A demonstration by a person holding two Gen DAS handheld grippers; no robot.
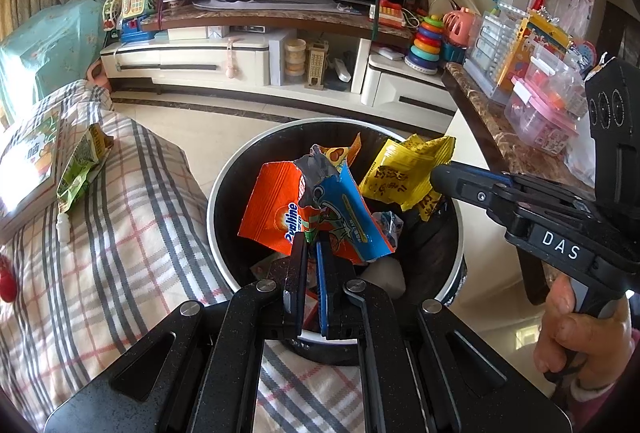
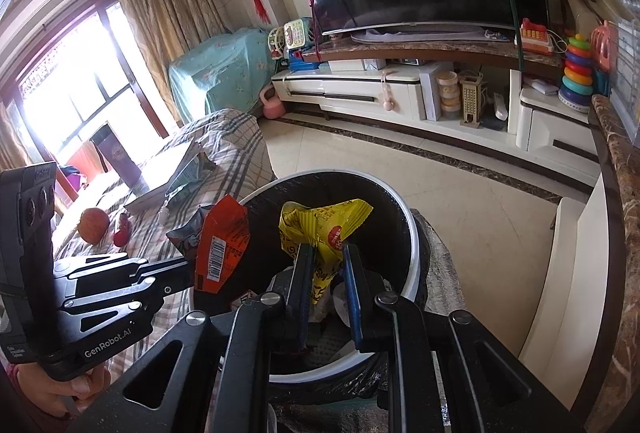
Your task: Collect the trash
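We hold both loads over the bin (image 1: pixel 224 189), so this round is nearly done. Our left gripper (image 1: pixel 311 253) is clamped on an orange wrapper (image 1: pixel 276 209) bunched with a blue one (image 1: pixel 344 209), both hanging above the bin's dark mouth. Our right gripper (image 2: pixel 327 265) is pinched on a yellow wrapper (image 2: pixel 320 221), also over the opening. Some trash already lies at the bottom (we cannot make out exactly what). What remains here, we judge, is only to let go. One green packet (image 1: pixel 80 165) lies on the plaid cover (image 1: pixel 132 217) beside the bin, next to a book (image 1: pixel 28 169), so we reckon at least one more trip is due.
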